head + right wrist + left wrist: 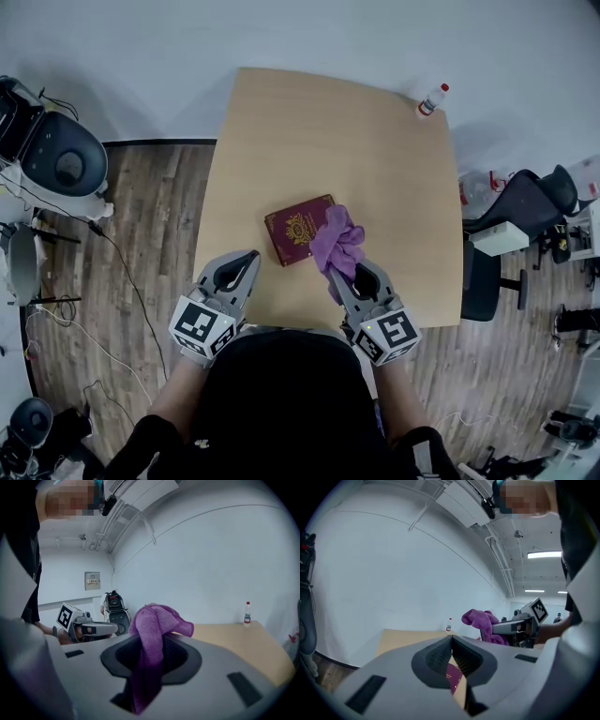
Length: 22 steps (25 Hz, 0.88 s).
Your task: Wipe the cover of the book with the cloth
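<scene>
At frame centre, on light wooden table: stiff, flat dark-red book; at its right edge, limp purple cloth, tail pinched in right gripper; left gripper jaws pressed together, empty.

A light wooden tabletop stands against a plain white wall on a floor of grey-brown planks, and a small red-capped bottle stands upright near its far right corner. On the floor to its left is a rounded dark-and-white machine, perhaps the base of some apparatus, with thin cables trailing nearby; to its right is a black office chair. Overhead, long strip lights glow on a white ceiling crossed by pipes, and a small panel hangs on a side wall.
</scene>
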Motion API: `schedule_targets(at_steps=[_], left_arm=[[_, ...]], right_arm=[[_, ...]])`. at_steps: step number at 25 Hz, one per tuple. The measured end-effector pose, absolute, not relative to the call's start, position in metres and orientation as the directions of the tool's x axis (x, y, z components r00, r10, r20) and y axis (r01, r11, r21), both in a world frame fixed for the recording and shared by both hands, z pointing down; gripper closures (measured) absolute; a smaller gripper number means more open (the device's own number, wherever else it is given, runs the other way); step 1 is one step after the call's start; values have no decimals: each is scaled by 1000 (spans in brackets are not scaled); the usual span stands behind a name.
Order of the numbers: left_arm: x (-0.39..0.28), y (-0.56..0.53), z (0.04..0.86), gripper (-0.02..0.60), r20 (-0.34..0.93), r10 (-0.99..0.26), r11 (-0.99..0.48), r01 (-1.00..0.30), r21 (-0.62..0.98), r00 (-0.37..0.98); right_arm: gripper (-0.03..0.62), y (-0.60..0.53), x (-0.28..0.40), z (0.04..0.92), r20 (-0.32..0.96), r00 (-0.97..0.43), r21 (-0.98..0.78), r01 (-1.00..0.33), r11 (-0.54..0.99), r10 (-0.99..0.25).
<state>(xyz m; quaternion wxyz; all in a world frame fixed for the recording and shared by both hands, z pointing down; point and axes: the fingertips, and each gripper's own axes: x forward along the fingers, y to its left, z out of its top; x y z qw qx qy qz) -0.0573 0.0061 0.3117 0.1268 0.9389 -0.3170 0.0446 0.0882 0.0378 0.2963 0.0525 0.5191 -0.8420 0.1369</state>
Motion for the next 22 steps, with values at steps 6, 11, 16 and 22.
schedule_targets(at_steps=[6, 11, 16, 22], left_arm=[[-44, 2, 307, 560, 156, -595, -761, -615, 209, 789], [-35, 2, 307, 560, 164, -598, -758, -620, 202, 785], [-33, 3, 310, 560, 183, -613, -743, -639, 199, 769], [-26, 6, 311, 560, 200, -618, -737, -649, 190, 760]], right_arm=[[469, 35, 96, 294, 238, -462, -155, -886, 436, -854], [473, 32, 102, 299, 248, -466, -163, -884, 438, -849], [473, 29, 105, 299, 243, -476, -171, -879, 446, -845], [473, 26, 110, 299, 234, -485, -173, -874, 454, -843]])
